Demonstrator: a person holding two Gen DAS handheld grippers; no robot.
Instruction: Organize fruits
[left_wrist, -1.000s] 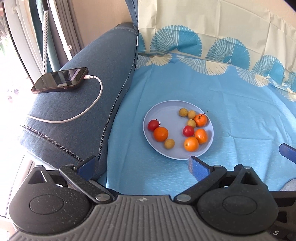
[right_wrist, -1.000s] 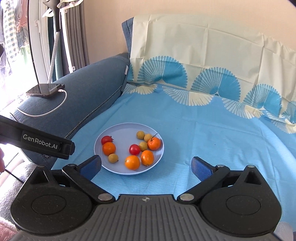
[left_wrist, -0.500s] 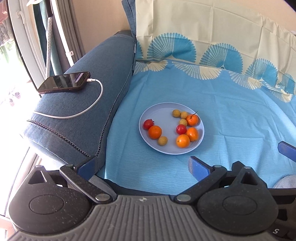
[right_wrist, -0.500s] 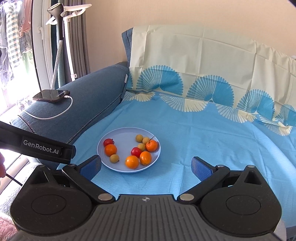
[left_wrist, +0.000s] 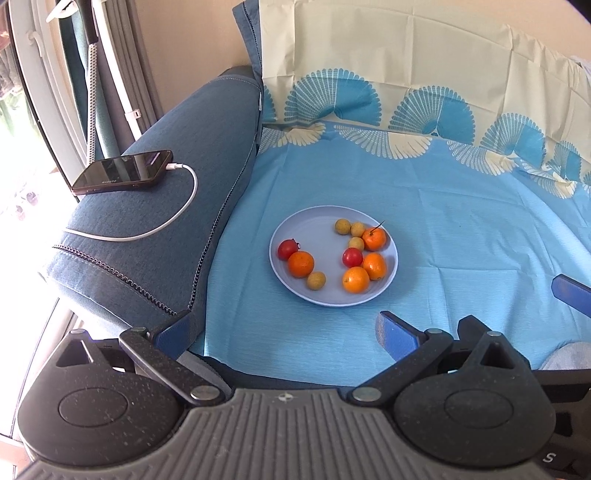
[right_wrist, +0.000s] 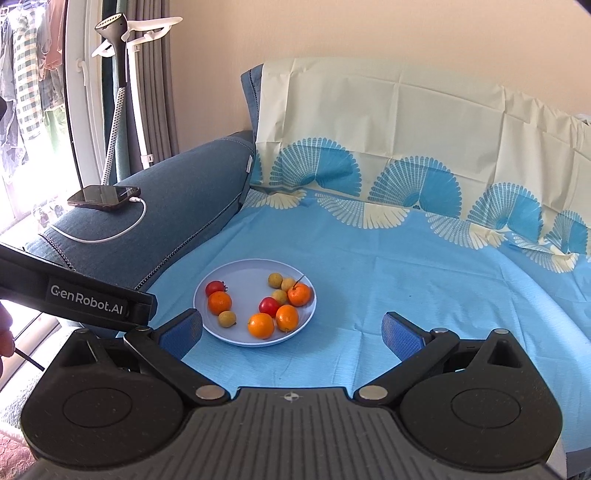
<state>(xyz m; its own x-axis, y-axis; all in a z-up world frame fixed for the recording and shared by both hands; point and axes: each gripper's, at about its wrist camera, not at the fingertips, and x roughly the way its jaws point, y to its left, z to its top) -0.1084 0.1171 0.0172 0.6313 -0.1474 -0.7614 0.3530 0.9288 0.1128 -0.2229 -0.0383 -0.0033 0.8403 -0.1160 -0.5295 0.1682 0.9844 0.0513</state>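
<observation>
A pale blue plate (left_wrist: 317, 225) (right_wrist: 243, 271) lies on the blue cloth and holds several oranges (left_wrist: 301, 264) (right_wrist: 261, 325), two red tomatoes (left_wrist: 287, 249) (right_wrist: 215, 288) and several small tan fruits (left_wrist: 316, 280) (right_wrist: 226, 318). My left gripper (left_wrist: 282, 330) is open and empty, well short of the plate's near edge. My right gripper (right_wrist: 291, 330) is open and empty, just short of the plate. The left gripper's body (right_wrist: 88, 295) shows at the left of the right wrist view, and a right fingertip (left_wrist: 570, 291) shows in the left wrist view.
A blue sofa armrest (left_wrist: 177, 206) stands left of the cloth, with a black phone (left_wrist: 123, 176) and white cable (left_wrist: 166, 225) on it. The cloth (right_wrist: 424, 280) runs up the backrest behind. A garment steamer stand (right_wrist: 122, 74) and curtains are at far left.
Both grippers have pulled back and up from the plate, so more of the sofa back and room shows. The fruits have not moved.
</observation>
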